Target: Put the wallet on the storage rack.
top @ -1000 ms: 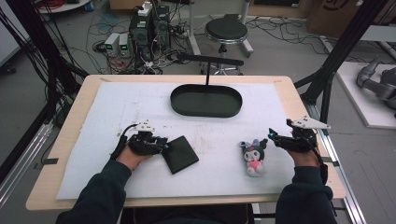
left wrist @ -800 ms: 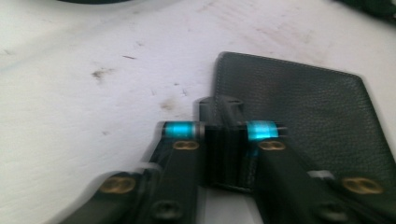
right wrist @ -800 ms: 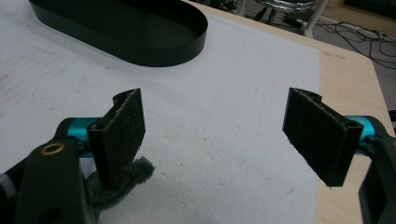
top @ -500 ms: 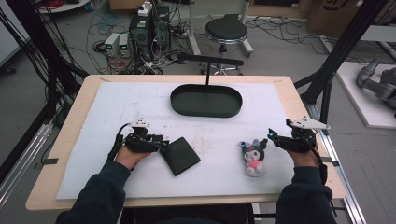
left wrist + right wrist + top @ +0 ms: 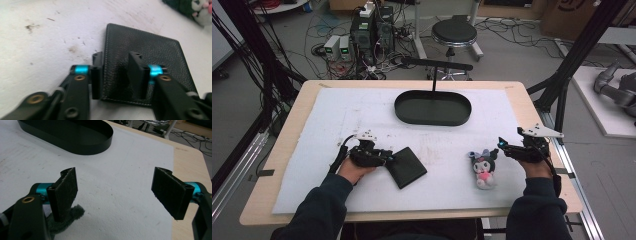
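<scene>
**Desk:** Where was the wallet (image 5: 145, 57) when you paused?

**Operator:** It lay flat on the counter's white mat (image 5: 337, 120), on the near side of the oval black tray (image 5: 433, 107) and well apart from it. My left gripper (image 5: 116, 75) was at the wallet's near left corner. Its jaws had just been closing: one stood off the wallet's left edge, the other over its top face. I saw no pinch, so I counted them as parted with the corner between them.

**Desk:** What worried you from there?

**Operator:** The wallet was thin and lay flush on the mat. I judged the jaws could close on the top face alone and skid off the leather, or shove the wallet sideways rather than lift it. A corner grip might also let it swing or fall open.

**Desk:** How did it look?

**Operator:** Dark, pebbled leather, pale stitching along the edges, folded shut, roughly square.

**Desk:** And the other hand?

**Operator:** My right gripper (image 5: 512, 147) held nothing, its jaws spread wide, just right of the plush toy (image 5: 484, 167), which lay to the wallet's right.
</scene>
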